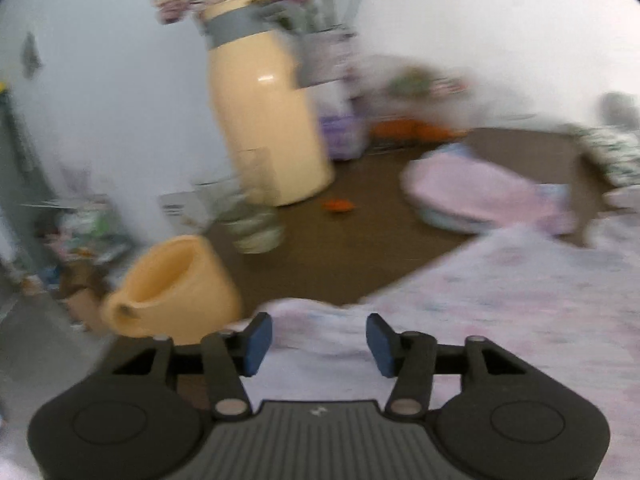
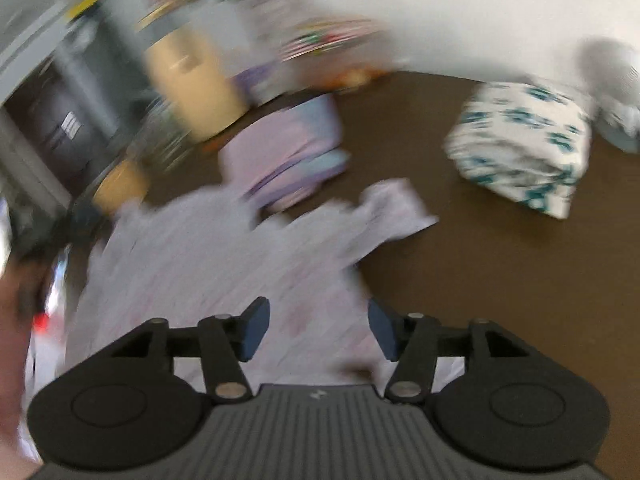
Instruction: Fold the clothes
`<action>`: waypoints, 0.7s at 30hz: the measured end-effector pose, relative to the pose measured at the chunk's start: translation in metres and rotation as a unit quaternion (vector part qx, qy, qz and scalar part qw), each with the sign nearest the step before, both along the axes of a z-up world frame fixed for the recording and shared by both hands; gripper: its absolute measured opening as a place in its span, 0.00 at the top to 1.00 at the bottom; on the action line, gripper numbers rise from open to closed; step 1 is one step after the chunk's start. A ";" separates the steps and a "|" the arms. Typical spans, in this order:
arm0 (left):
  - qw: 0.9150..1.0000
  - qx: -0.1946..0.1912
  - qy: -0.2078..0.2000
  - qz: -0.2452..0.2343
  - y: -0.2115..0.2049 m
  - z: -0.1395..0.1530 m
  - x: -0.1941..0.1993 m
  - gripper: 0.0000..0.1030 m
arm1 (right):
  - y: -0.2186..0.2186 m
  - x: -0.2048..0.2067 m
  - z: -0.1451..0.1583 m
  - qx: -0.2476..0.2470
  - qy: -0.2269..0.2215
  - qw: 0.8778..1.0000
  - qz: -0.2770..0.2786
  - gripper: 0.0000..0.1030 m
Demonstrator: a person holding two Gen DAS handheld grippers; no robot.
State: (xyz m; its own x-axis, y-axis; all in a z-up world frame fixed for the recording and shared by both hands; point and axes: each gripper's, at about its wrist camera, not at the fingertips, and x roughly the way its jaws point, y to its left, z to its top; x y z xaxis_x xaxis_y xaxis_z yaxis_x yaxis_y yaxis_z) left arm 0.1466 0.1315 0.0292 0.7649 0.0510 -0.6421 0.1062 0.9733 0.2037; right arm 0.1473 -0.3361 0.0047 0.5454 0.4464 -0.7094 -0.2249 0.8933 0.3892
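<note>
A pale pink patterned garment [image 1: 500, 292] lies spread on the dark brown table [image 1: 340, 256]. My left gripper [image 1: 318, 344] is open, its blue pads over the garment's near edge, holding nothing. In the right wrist view the same garment [image 2: 224, 256] lies flat with a sleeve [image 2: 396, 208] reaching right. My right gripper [image 2: 318, 330] is open above the cloth, empty. Both views are blurred by motion.
A folded pink and blue pile [image 1: 480, 196] [image 2: 292, 156] sits mid-table. A folded white cloth with teal print [image 2: 524, 152] lies at the right. A tall cream jug [image 1: 268, 120], a cream cup [image 1: 176, 288] and a glass jar [image 1: 256, 224] stand at the left.
</note>
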 end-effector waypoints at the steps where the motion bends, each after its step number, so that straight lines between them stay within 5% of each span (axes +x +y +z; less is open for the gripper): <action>1: 1.000 -0.010 0.007 -0.018 -0.010 -0.002 -0.004 0.43 | 0.000 0.012 -0.003 0.021 0.007 1.000 -0.014 0.42; 3: 0.998 -0.023 0.021 -0.050 -0.030 -0.008 -0.010 0.43 | -0.001 0.037 -0.010 0.062 0.021 0.997 -0.040 0.32; 6: 0.996 -0.028 0.035 -0.080 -0.055 -0.019 -0.013 0.43 | 0.012 0.070 -0.022 0.082 0.045 0.994 -0.060 0.36; 7: 0.995 -0.028 0.039 -0.088 -0.063 -0.023 -0.014 0.44 | 0.017 0.077 -0.029 0.068 0.050 0.994 -0.068 0.41; 9: 0.994 -0.027 0.045 -0.095 -0.072 -0.031 -0.015 0.45 | 0.017 0.084 -0.039 0.067 0.065 0.993 -0.069 0.78; 11: 0.993 -0.031 0.054 -0.097 -0.078 -0.039 -0.015 0.56 | 0.013 0.083 -0.045 0.075 0.065 0.993 -0.065 0.90; 17: 0.992 -0.046 0.068 -0.094 -0.075 -0.054 -0.010 0.63 | -0.007 0.061 -0.039 0.129 -0.029 0.991 -0.006 0.92; 21: 0.992 -0.050 0.069 -0.097 -0.075 -0.054 -0.011 0.63 | -0.010 0.071 -0.057 0.082 0.046 0.995 -0.033 0.91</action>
State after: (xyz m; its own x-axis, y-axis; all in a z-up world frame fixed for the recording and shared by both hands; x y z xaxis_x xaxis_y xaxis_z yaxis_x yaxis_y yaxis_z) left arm 0.1354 0.0568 -0.0245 0.6589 -0.1572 -0.7356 0.3133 0.9464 0.0783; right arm 0.2179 -0.3461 -0.0524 0.5137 0.5259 -0.6779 -0.1244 0.8274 0.5477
